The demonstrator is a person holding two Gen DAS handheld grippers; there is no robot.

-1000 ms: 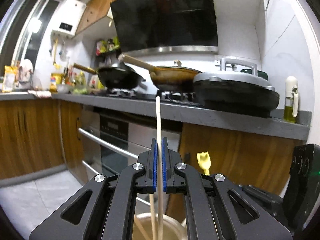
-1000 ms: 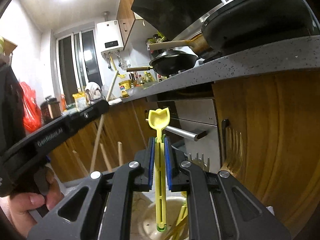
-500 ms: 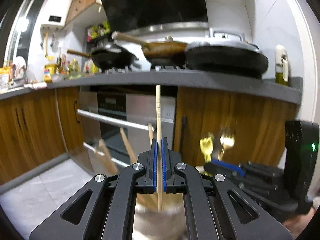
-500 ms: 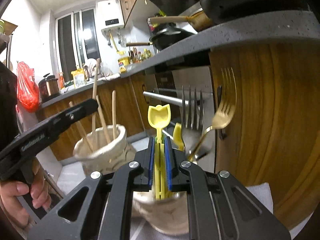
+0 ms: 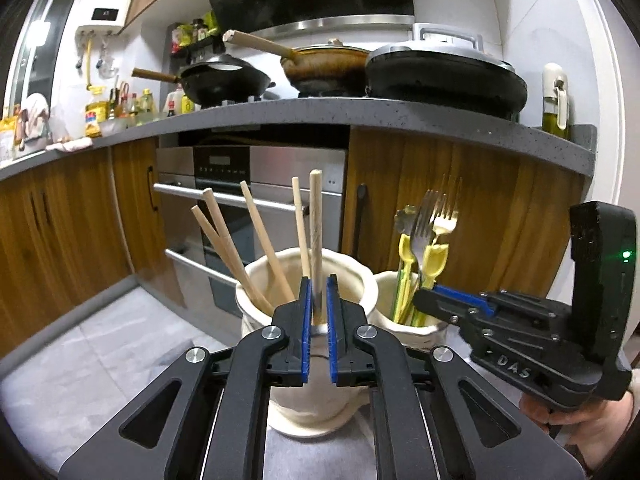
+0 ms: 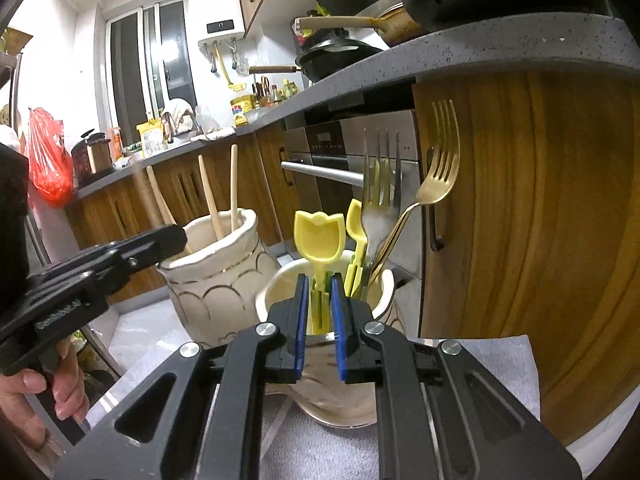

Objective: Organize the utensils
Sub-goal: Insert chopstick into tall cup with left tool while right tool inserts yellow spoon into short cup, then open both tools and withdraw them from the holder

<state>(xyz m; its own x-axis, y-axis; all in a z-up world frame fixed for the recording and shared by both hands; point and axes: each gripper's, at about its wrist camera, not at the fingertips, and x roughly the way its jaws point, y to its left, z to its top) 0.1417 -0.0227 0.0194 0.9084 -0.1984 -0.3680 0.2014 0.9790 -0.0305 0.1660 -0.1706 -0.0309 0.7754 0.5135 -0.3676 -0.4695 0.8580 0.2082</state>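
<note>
My left gripper [image 5: 318, 280] stands just open around a wooden chopstick [image 5: 316, 232] that rests upright in the tall cream jar [image 5: 352, 280] with several other chopsticks [image 5: 262, 236]. My right gripper [image 6: 319, 282] stands just open around a yellow tulip-headed utensil [image 6: 319, 234] that sits in the smaller cream pot [image 6: 386, 280]. That pot also holds a silver fork [image 6: 380, 184], a gold fork [image 6: 440, 168] and another yellow utensil [image 6: 356, 220]. The right gripper shows at the right of the left wrist view [image 5: 452, 298].
Both pots stand on a white cloth [image 6: 500, 364] over a grey surface. Behind them are wooden cabinet doors [image 5: 472, 208], a steel oven [image 5: 260, 168] and a grey countertop [image 5: 360, 114] with pans. The tall jar also shows in the right wrist view [image 6: 216, 280].
Both grippers lowered their utensils into the pots and their jaws parted a little. The chopstick and the yellow utensil now rest in the pots instead of hanging above them.
</note>
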